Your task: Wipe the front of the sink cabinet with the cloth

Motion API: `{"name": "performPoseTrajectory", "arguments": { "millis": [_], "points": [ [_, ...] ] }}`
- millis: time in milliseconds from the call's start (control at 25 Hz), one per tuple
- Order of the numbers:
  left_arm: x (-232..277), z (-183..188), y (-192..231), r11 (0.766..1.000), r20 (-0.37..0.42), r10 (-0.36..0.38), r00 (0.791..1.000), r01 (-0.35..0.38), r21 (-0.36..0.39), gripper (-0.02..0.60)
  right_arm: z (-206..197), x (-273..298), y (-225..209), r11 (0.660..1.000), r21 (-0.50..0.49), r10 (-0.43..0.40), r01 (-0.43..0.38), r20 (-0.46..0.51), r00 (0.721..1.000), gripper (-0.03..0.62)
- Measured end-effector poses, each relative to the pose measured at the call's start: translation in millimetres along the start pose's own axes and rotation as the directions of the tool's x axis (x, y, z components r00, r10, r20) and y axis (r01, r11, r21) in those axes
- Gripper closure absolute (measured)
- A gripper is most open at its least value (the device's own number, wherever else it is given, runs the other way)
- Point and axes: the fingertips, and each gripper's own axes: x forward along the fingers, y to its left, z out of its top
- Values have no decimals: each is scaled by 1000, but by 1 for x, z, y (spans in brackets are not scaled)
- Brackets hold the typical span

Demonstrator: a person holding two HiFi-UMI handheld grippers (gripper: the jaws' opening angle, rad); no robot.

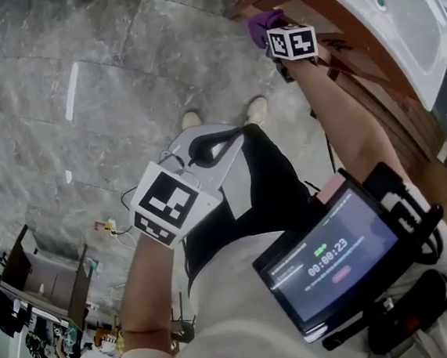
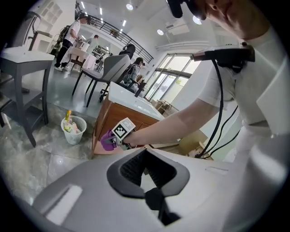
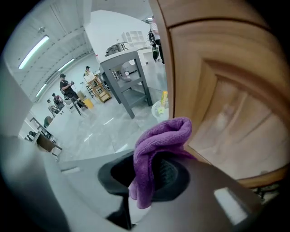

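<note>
Right tongs clamp the purple cloth, its fold right by the wooden sink cabinet door. Left tongs hang empty, slightly parted. Most of the front looks unwiped yet.

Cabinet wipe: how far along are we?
Done: cloth is gripped in the right claw. In hand: cloth held up at the cabinet front, near its corner edge; contact unclear. To do: wiping across the front; no wiped streaks show. Left claw is open, empty.
</note>
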Motion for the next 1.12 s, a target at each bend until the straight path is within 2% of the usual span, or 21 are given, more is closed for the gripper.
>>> {"name": "performPoseTrajectory", "arguments": {
  "millis": [200, 320, 480, 640, 880, 1120],
  "points": [
    [-10, 35, -23, 996, -11, -62, 998, 62, 65, 577, -14, -66, 19, 1000, -10, 8, -8, 11, 1000, 522],
    [-9, 46, -39, 988, -48, -101, 994, 106, 114, 577, -26, -109, 34, 999, 23, 23, -24, 38, 999, 522],
    [-6, 60, -64, 976, -86, -152, 985, 163, 141, 577, -37, -169, 55, 998, 50, 27, -31, 75, 997, 522],
    [-6, 69, -85, 960, -129, -191, 973, 213, 181, 577, -46, -225, 72, 992, 122, 24, -40, 133, 991, 522],
    [-25, 95, -127, 916, -187, -248, 950, 293, 275, 577, -46, -335, 105, 990, 143, -38, 3, 247, 968, 522],
    [-27, 91, -166, 892, -209, -280, 937, 335, 303, 577, -68, -417, 126, 985, 159, -111, 58, 342, 933, 522]
  ]
}}
